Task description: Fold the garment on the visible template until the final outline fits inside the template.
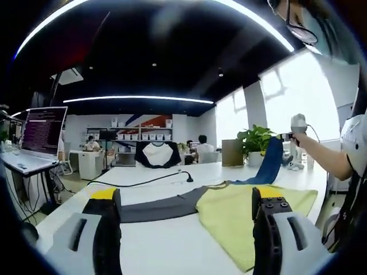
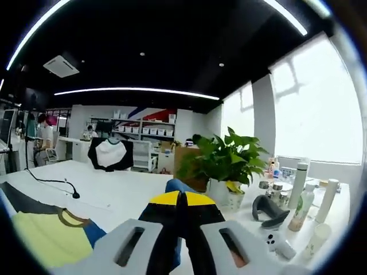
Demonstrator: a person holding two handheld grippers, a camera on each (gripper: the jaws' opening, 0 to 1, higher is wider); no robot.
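Left gripper [image 1: 186, 215] agape, empty; right gripper [image 2: 182, 207] clamped on garment's [image 1: 241, 209] blue sleeve [image 2: 175, 187]; no legible writing

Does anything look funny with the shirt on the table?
Yes. The shirt is not lying flat: its blue sleeve is pulled up off the table by the right tongs, which are pinched shut on it. The left tongs are open, holding nothing.
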